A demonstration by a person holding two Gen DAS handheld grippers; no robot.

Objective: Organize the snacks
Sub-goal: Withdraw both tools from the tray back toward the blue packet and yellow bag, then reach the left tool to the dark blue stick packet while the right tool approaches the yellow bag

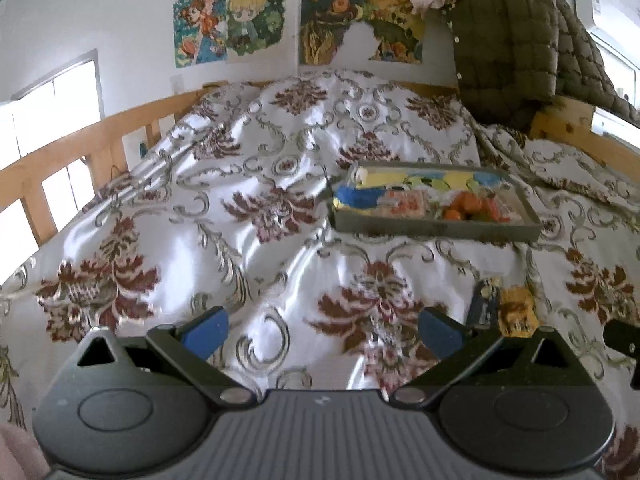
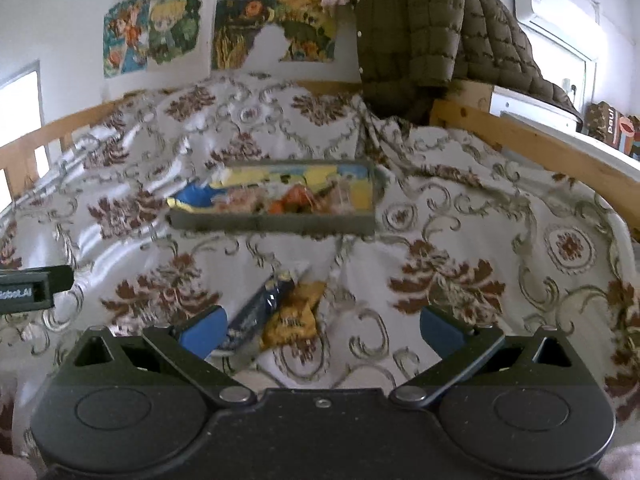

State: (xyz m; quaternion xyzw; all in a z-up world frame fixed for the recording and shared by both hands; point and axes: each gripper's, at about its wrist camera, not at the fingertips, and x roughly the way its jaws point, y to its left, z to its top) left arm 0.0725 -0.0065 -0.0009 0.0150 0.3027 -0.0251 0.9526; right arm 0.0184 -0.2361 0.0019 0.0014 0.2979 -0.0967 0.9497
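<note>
Both grippers, left (image 1: 323,334) and right (image 2: 323,332), agape, empty; cardboard box (image 2: 612,130) only in right view

Left gripper (image 1: 322,334): dark grey ribbed body at lower centre; two round black side discs; black angled arms on silver rivets; blue pads (image 1: 208,330). Right gripper (image 2: 322,332): same build, smooth speckled body; small screw (image 2: 322,403) at centre; blue pads (image 2: 202,332).

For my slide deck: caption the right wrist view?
Open right gripper above two loose snack packets on a floral bedspread, the filled tray beyond.
</note>
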